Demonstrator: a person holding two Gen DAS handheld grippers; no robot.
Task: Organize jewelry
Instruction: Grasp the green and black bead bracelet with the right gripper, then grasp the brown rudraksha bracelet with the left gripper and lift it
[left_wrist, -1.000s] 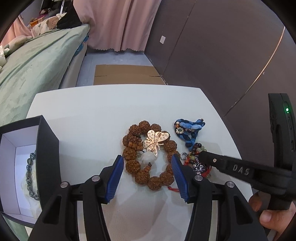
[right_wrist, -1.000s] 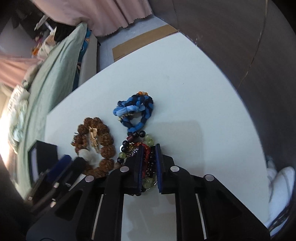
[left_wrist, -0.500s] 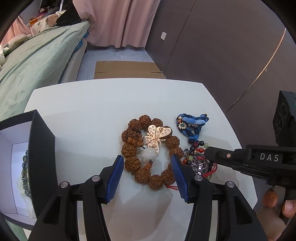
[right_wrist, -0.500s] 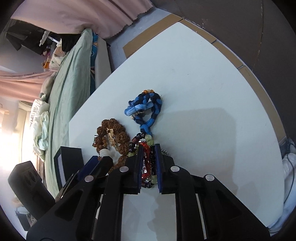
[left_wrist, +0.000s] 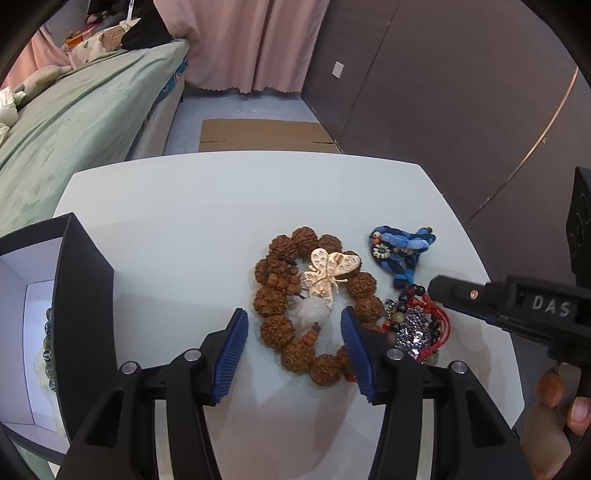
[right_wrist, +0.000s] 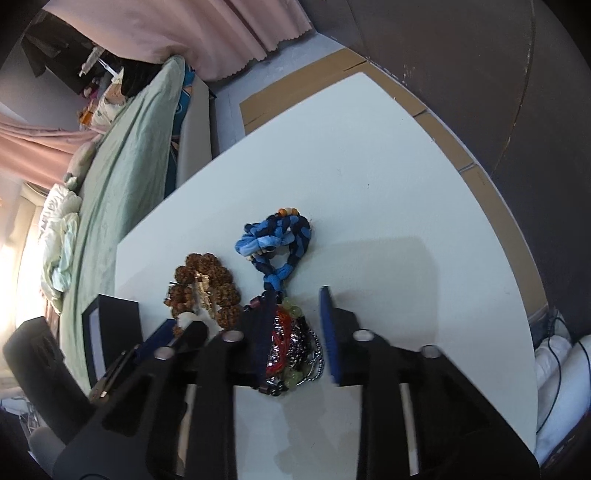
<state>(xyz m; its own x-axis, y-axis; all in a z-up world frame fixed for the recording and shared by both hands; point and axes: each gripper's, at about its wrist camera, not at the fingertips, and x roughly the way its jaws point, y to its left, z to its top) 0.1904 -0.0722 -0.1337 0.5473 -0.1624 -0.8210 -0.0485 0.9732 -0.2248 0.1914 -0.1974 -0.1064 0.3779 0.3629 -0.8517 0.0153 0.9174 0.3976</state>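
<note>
A brown seed-bead bracelet (left_wrist: 280, 295) with a gold butterfly brooch (left_wrist: 328, 273) on it lies on the white table (left_wrist: 184, 221). My left gripper (left_wrist: 293, 345) is open, its blue pads either side of the bracelet's near part. To the right lie a blue braided bracelet (left_wrist: 402, 245) and a tangle of red cord, silver charm and beads (left_wrist: 417, 326). My right gripper (right_wrist: 293, 332) is open around that tangle (right_wrist: 291, 347), which rests on the table. The blue bracelet (right_wrist: 277, 236) lies just beyond.
A black box (left_wrist: 81, 295) with a white inside stands at the table's left edge; a dark bead bracelet (left_wrist: 48, 343) lies in it. A bed (left_wrist: 74, 122) lies to the left, cardboard (left_wrist: 262, 136) on the floor beyond, and a dark wall at the right.
My right gripper has opened; it was shut on the red-and-silver tangle, which now lies loose between its fingers. My left gripper has edged slightly forward over the brown bracelet.
</note>
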